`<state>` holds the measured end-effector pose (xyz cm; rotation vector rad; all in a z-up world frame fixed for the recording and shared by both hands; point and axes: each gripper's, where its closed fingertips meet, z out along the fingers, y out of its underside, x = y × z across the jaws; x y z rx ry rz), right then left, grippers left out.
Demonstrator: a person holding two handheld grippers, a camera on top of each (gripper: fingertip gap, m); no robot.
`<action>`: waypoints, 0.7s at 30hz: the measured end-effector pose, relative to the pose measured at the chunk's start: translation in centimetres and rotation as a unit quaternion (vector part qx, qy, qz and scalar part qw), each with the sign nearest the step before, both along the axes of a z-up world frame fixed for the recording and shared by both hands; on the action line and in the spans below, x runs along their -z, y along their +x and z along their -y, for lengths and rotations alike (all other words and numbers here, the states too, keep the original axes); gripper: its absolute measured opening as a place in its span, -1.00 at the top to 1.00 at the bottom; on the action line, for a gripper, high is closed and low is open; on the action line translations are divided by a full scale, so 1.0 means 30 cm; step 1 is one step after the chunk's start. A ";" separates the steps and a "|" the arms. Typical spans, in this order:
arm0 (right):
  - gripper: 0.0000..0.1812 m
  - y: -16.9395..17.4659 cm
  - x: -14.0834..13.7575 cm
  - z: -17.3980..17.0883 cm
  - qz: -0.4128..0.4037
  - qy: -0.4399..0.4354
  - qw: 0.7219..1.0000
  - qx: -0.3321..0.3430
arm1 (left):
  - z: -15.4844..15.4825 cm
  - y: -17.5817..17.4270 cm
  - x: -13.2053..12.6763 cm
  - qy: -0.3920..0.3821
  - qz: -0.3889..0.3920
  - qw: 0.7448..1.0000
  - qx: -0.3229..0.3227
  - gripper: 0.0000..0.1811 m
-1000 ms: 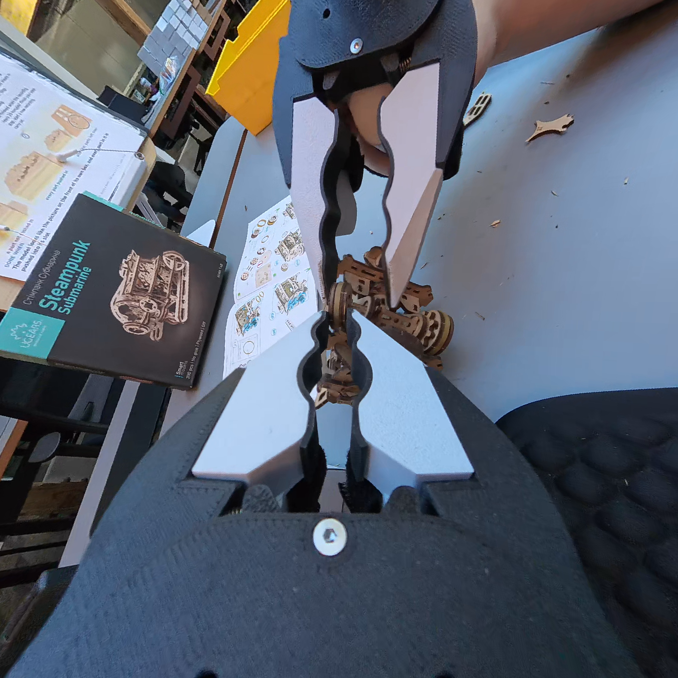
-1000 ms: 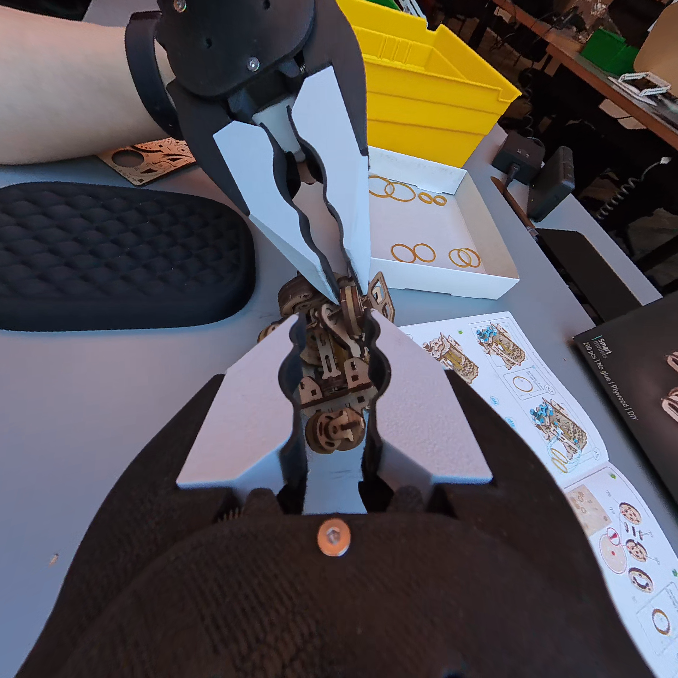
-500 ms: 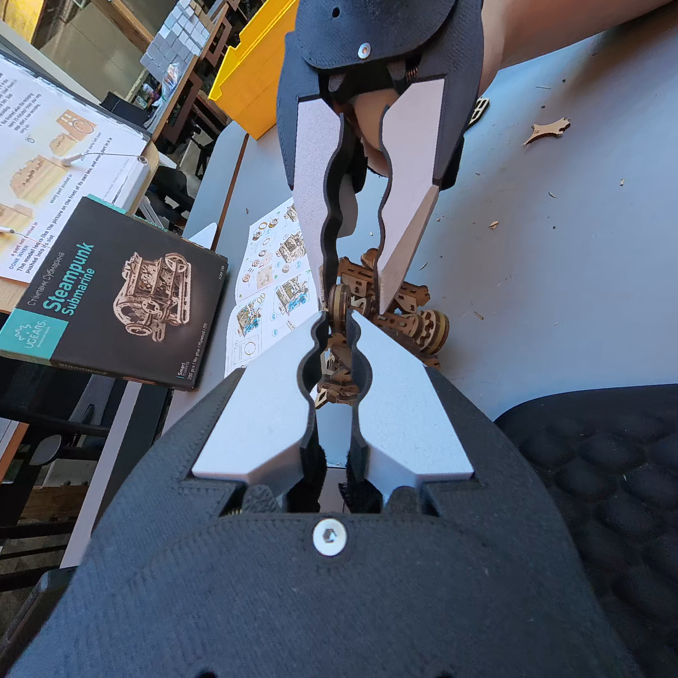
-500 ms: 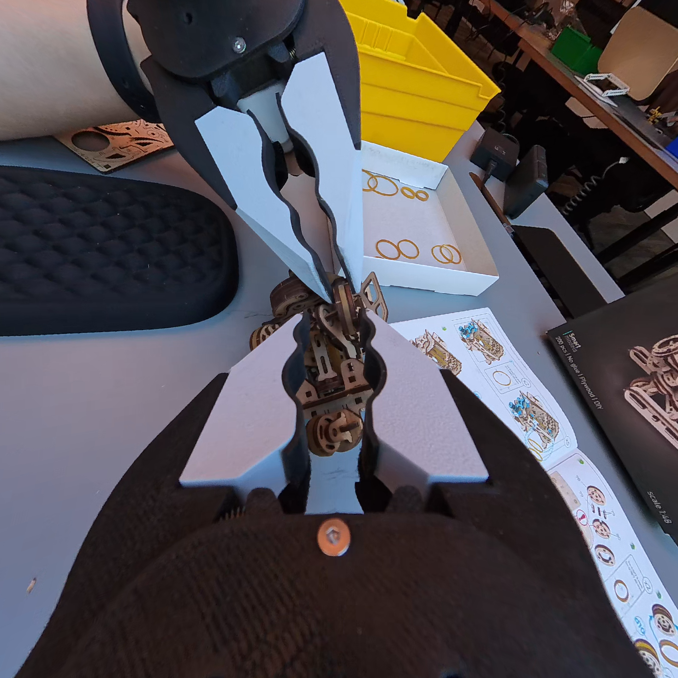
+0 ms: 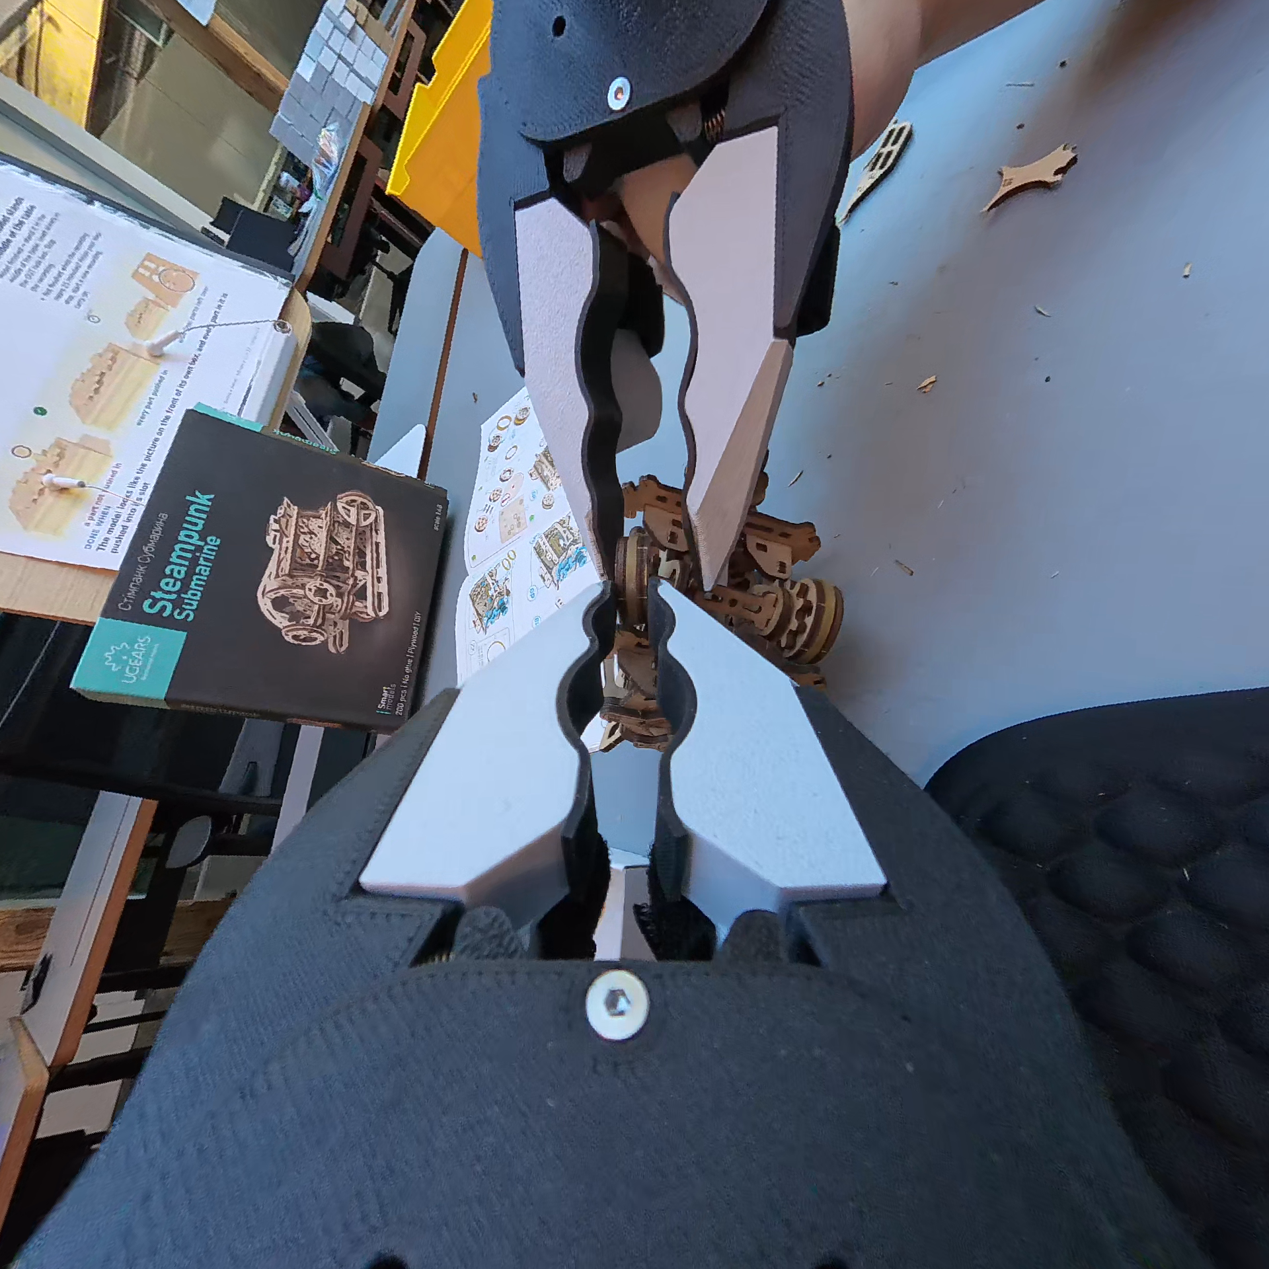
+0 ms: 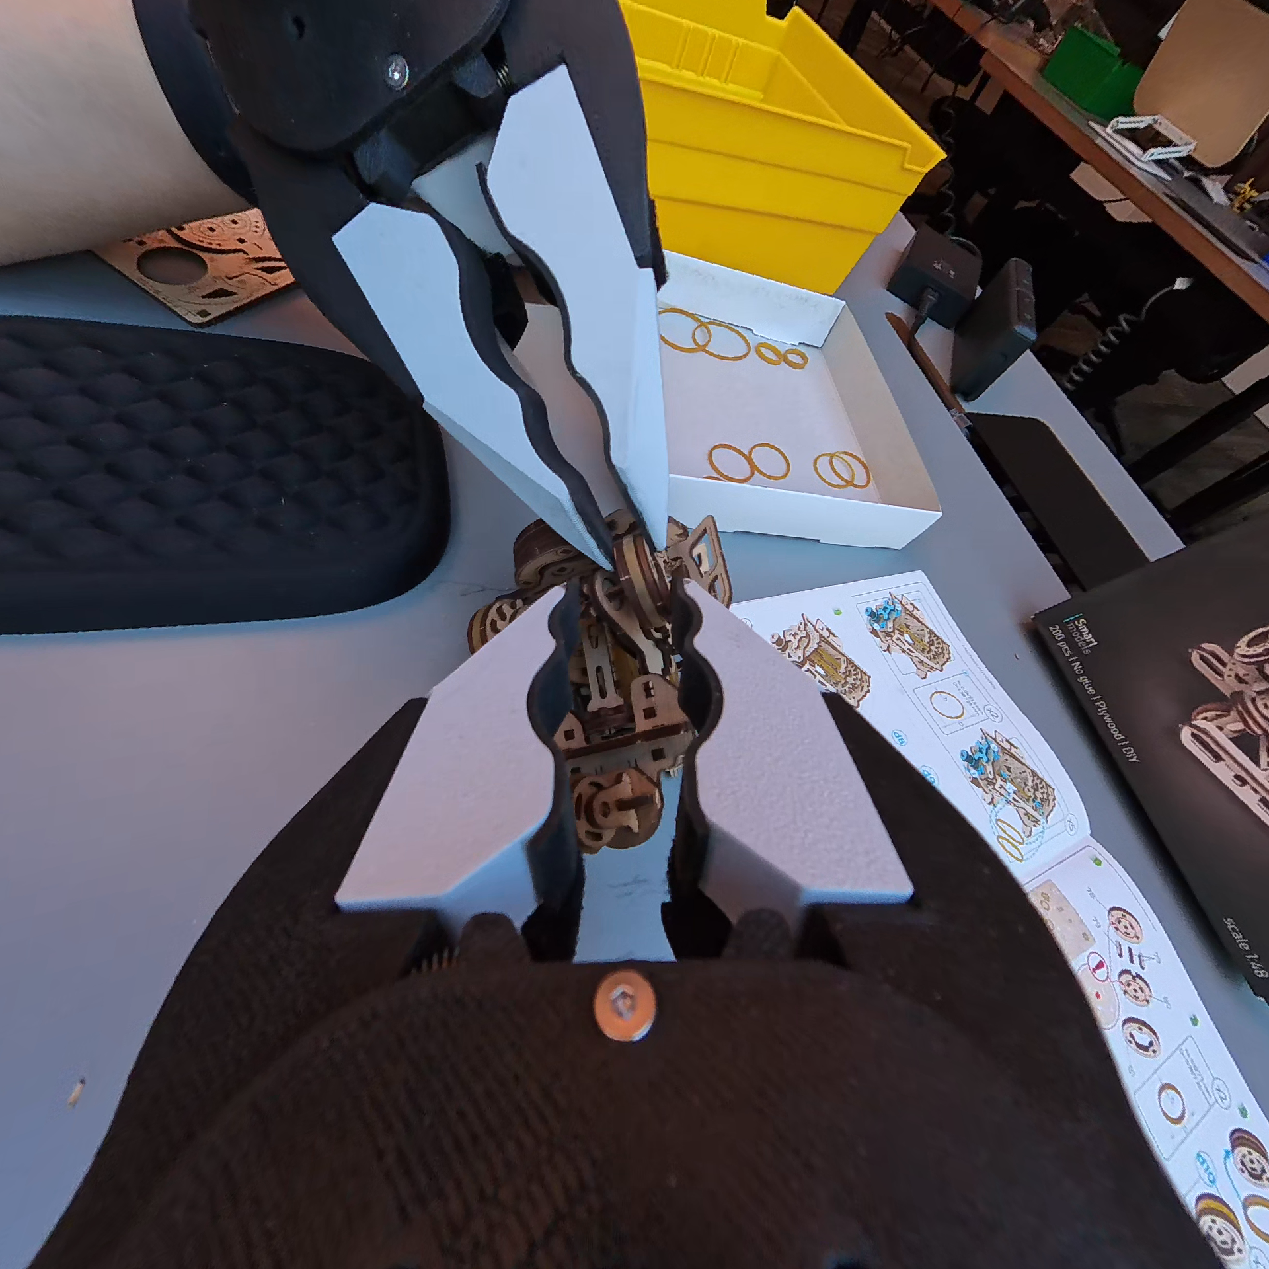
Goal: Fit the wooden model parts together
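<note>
Both tongs have barely shifted. Left tongs point(image 5: 630, 585) pinch a wheel of the wooden model point(image 5: 762, 597) on the grey counter point(image 5: 1030, 481); right tongs point(image 6: 621, 590) clamp the model's body from the opposite side, beside the instruction booklet point(image 6: 961, 721).

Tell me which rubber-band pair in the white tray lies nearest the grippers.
The front-left pair in the white tray, closest to the left gripper. The other pairs lie farther right or along the tray's back.
</note>
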<state>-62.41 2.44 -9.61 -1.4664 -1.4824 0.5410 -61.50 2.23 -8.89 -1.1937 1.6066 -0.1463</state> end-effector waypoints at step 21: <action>0.73 -0.001 0.002 0.010 0.001 -0.014 1.000 -0.020 | 0.016 0.005 0.002 0.097 -0.080 0.992 -0.002 0.92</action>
